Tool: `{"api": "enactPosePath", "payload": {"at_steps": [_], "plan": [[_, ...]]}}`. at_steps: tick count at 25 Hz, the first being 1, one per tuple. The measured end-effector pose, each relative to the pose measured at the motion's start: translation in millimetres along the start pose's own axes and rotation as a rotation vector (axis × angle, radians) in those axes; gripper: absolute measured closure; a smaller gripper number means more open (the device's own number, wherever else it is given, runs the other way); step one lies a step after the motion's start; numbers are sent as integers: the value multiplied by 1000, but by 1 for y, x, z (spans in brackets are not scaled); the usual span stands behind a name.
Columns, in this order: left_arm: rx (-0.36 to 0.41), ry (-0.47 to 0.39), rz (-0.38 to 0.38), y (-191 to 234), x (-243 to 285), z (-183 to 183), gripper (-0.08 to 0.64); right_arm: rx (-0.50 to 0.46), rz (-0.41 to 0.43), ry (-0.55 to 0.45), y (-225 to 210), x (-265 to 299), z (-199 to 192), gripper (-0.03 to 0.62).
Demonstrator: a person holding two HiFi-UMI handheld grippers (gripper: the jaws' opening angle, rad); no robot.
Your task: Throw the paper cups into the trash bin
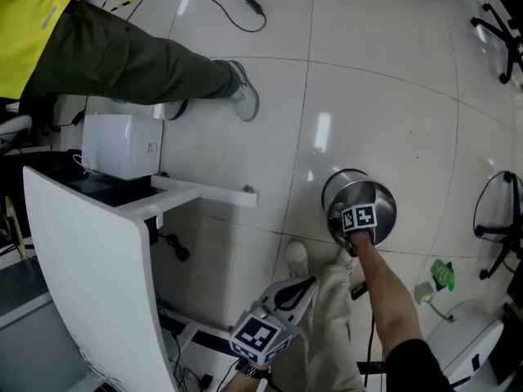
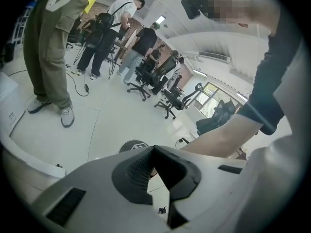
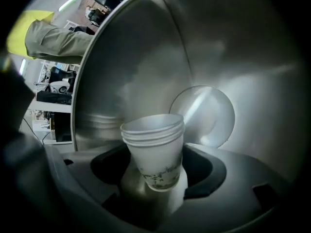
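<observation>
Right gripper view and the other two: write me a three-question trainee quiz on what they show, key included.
1. True or false: the left gripper holds a cup.
2. The paper cups in the right gripper are: A) one single cup B) a nested stack C) crushed flat.
3. What shiny container surrounds those cups?
Key: 1 false; 2 B; 3 the steel trash bin.

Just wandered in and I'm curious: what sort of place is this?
Probably an open office or lab workspace: rolling office chairs stand on a glossy tiled floor, cables trail across it, and there is a white desk and a steel trash bin.
</observation>
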State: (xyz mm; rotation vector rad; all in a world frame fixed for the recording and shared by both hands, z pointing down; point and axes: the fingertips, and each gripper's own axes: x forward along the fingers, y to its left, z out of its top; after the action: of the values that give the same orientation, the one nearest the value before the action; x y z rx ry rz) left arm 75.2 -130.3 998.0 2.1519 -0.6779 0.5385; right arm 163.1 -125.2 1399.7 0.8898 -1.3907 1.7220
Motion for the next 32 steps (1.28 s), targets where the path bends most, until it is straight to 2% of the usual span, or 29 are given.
{"api": "enactPosePath", "payload": {"at_steps": [4, 11, 14, 18, 19, 22, 25, 26, 27, 28, 29, 32], "plan": [[-21, -10, 4, 6, 2, 5, 569, 56, 36, -3, 7, 0, 2, 221], [-14, -50, -3, 0, 13, 19, 569, 133, 130, -58, 12, -9, -3, 221], [-10, -37, -18, -9, 8, 24, 569, 107, 175, -169, 28, -36, -2, 221], [6, -52, 7, -17, -3, 49, 569, 105, 217, -408, 37, -108, 15, 228], [-4, -64, 28, -19, -10, 59, 569, 131, 216, -458, 35, -130, 12, 254], [-35, -114, 66, -33, -40, 96, 569, 190, 208, -528, 38, -198, -19, 254], [52, -195, 60, -42, -70, 158, 569, 159, 234, -631, 70, -277, 0, 253], [78, -224, 57, -42, -82, 181, 569, 127, 245, -680, 89, -306, 13, 263], [98, -248, 57, -41, -94, 203, 569, 83, 262, -734, 112, -336, 25, 318], [116, -271, 61, -40, -108, 224, 569, 35, 289, -791, 140, -365, 36, 403], [134, -292, 65, -41, -121, 244, 569, -12, 321, -848, 167, -395, 48, 450], [168, -339, 64, -61, -151, 285, 569, -132, 377, -999, 240, -483, 57, 530]]}}
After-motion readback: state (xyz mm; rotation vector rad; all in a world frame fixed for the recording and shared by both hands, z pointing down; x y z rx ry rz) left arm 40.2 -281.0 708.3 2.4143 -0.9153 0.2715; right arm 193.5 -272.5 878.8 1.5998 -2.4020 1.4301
